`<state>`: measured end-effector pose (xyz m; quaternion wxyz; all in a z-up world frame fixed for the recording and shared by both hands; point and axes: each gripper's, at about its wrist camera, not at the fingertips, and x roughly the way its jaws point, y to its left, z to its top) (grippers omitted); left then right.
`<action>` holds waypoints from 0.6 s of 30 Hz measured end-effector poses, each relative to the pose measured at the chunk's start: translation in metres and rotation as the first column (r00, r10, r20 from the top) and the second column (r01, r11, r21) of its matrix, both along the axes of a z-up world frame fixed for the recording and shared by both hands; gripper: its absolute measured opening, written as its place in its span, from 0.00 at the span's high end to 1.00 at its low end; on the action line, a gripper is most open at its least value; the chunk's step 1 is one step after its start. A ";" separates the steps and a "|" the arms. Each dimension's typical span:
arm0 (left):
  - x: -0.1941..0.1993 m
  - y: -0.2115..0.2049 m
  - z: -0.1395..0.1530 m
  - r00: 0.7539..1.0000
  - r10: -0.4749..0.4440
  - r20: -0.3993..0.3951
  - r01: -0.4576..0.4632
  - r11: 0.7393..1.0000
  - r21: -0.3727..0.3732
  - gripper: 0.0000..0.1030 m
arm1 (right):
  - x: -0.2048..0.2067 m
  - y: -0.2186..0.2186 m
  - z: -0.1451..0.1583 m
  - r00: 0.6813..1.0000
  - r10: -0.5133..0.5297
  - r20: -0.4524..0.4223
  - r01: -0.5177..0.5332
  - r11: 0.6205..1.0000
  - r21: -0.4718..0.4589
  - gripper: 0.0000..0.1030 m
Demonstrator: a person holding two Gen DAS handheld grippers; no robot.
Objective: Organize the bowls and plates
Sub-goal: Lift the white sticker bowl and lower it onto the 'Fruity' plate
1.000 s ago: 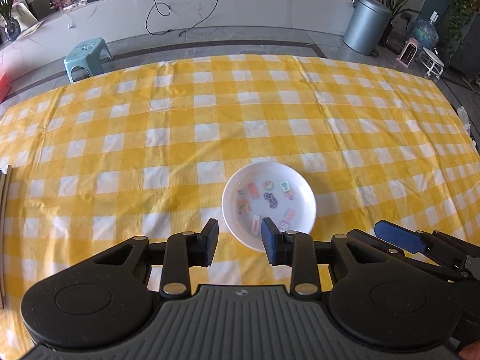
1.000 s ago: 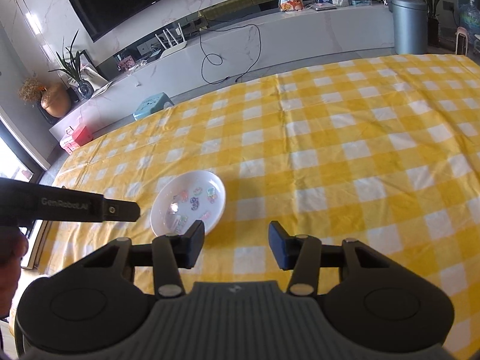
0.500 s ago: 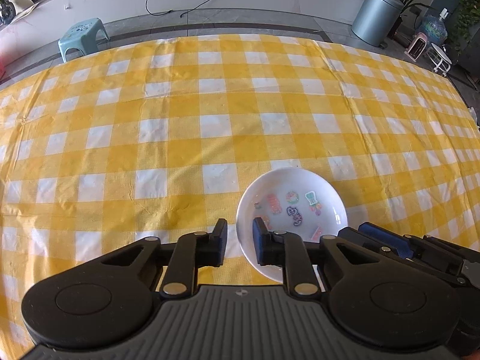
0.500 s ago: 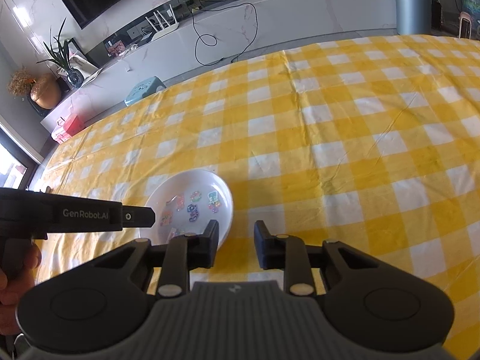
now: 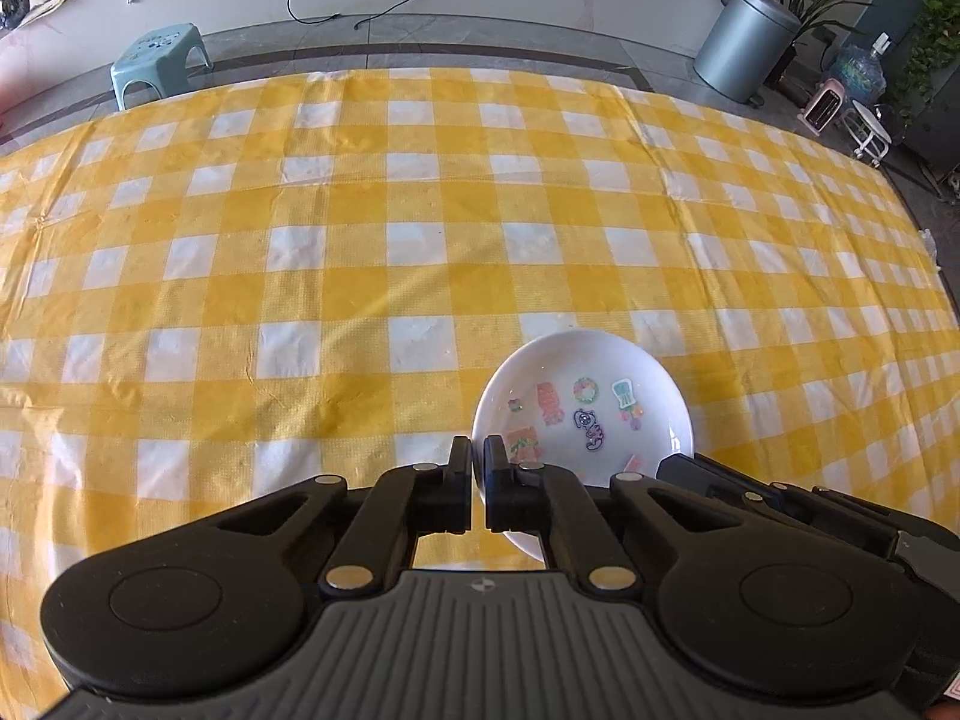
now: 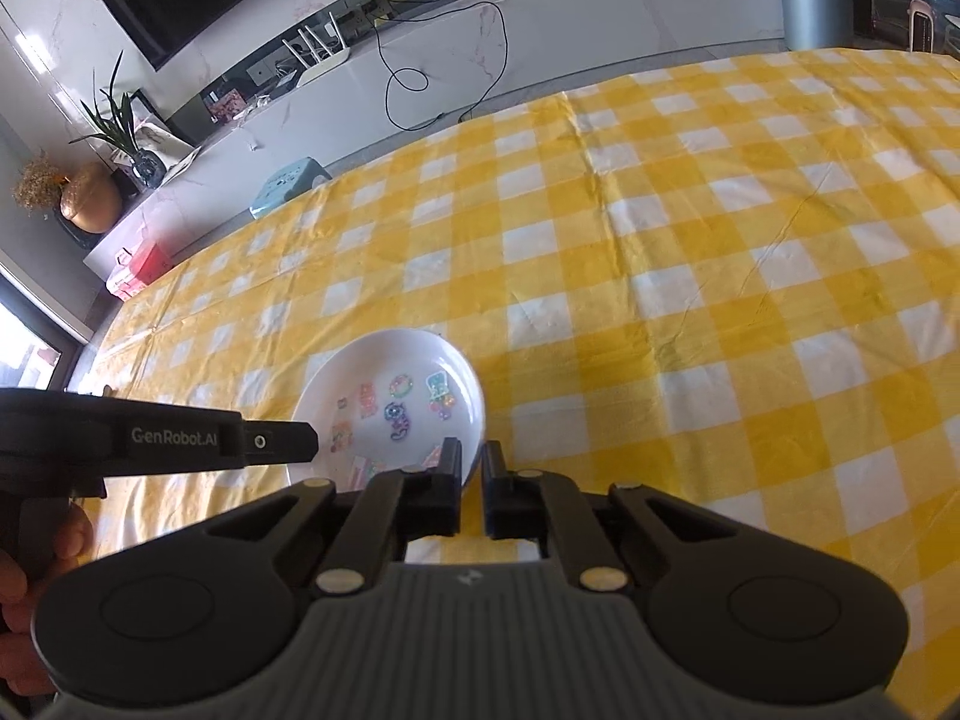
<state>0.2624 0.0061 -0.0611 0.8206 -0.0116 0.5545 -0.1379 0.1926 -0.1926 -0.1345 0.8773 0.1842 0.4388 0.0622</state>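
Observation:
A white plate (image 5: 582, 414) with small colourful cartoon stickers sits on the yellow checked tablecloth (image 5: 360, 252). My left gripper (image 5: 478, 480) is shut on the plate's left near rim. My right gripper (image 6: 472, 480) is shut on the plate's right near rim; the plate (image 6: 396, 402) shows in the right wrist view too. The left gripper's body (image 6: 180, 441) reaches in from the left in the right wrist view. The right gripper's body (image 5: 780, 504) shows at the plate's right in the left wrist view.
The tablecloth (image 6: 690, 240) covers the whole table. Beyond the far edge stand a light blue stool (image 5: 159, 51), a grey bin (image 5: 747, 42) and a long white counter (image 6: 540, 18). No other dishes show.
Both grippers moved in to the plate and closed from open onto its near rim, one on each side.

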 end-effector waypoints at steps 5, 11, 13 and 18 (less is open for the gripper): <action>-0.024 -0.005 0.025 1.000 0.005 0.030 -0.004 1.000 -0.028 0.97 | -0.022 -0.011 0.018 1.000 -0.019 0.014 0.018 1.000 0.024 0.97; -0.065 -0.018 0.048 0.997 0.029 0.066 -0.021 0.993 -0.117 0.97 | -0.065 -0.035 0.039 0.998 -0.055 0.036 0.053 0.998 0.046 0.97; -0.083 -0.025 0.050 0.996 0.036 0.080 -0.024 0.989 -0.144 0.97 | -0.082 -0.046 0.041 0.997 -0.077 0.030 0.075 0.996 0.052 0.98; -0.123 -0.041 0.043 0.995 0.068 0.078 -0.051 0.979 -0.197 0.97 | -0.124 -0.070 0.039 0.991 -0.136 0.006 0.135 0.989 0.062 0.99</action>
